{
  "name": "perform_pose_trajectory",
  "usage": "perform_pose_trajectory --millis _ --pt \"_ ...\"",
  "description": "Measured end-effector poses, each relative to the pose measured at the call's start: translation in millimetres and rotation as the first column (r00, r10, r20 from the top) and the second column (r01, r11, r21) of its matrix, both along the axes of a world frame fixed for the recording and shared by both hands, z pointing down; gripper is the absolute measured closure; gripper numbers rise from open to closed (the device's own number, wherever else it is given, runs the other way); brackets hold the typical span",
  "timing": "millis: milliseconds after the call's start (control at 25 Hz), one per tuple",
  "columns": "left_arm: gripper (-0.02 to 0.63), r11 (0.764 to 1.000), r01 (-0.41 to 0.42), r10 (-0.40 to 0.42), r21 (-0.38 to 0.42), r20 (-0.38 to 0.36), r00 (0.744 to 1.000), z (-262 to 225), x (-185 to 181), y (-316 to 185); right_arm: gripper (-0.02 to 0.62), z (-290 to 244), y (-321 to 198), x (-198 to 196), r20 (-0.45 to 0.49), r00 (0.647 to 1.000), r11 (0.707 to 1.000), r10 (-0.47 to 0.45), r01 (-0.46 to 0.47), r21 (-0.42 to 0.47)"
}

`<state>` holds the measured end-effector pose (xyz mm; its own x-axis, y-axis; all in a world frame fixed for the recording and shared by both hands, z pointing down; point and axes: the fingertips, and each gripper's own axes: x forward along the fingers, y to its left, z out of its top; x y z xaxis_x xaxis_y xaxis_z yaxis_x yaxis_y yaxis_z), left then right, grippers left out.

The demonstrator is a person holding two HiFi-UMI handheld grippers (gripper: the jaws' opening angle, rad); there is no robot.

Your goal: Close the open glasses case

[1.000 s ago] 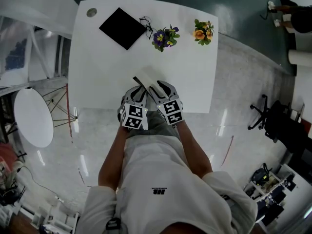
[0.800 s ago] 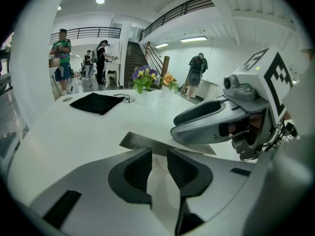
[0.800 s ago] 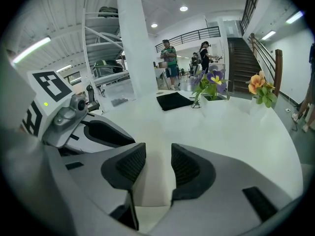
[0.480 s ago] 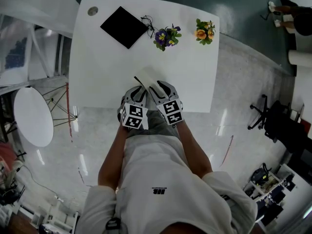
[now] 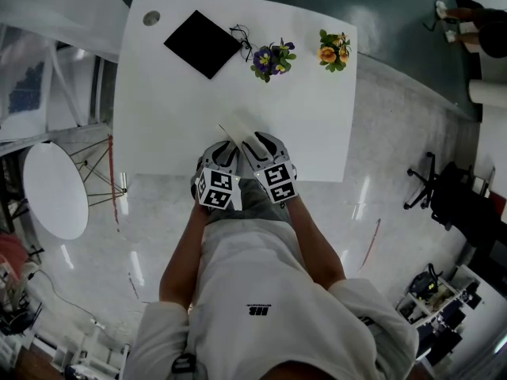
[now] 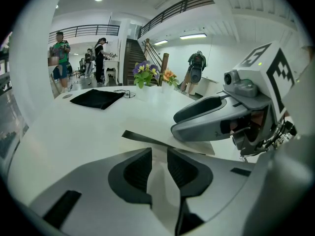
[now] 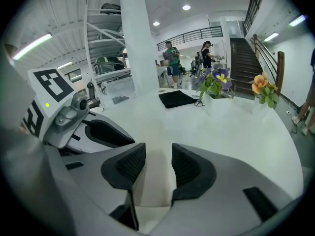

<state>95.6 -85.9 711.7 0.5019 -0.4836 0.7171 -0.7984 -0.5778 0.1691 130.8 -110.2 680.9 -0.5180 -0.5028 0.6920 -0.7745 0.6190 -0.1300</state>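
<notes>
A white glasses case (image 5: pixel 238 123) lies open near the front edge of the white table (image 5: pixel 166 117), its lid a flat slab with a dark edge (image 6: pixel 147 137). My left gripper (image 5: pixel 224 146) sits at the case's near left side, with a white part of the case in the narrow gap between its pads (image 6: pixel 159 163). My right gripper (image 5: pixel 255 142) is beside it on the right, its jaws nearly together with a pale strip of the case (image 7: pixel 156 181) between them. The two grippers almost touch each other.
At the table's far side lie a black cloth (image 5: pixel 202 44), a pair of glasses (image 5: pixel 240 36), a purple flower pot (image 5: pixel 269 58) and an orange flower pot (image 5: pixel 333 50). A round white table (image 5: pixel 55 190) stands to the left on the floor. People stand far off.
</notes>
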Motion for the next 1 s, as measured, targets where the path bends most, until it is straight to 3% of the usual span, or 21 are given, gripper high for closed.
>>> perform_pose_trajectory --millis 1000 --pt "0.492 0.999 -0.036 0.036 -0.031 0.015 0.999 14 -8 6 0.420 8 6 -9 -0.023 1.000 1.000 0.009 -0.009 -0.009"
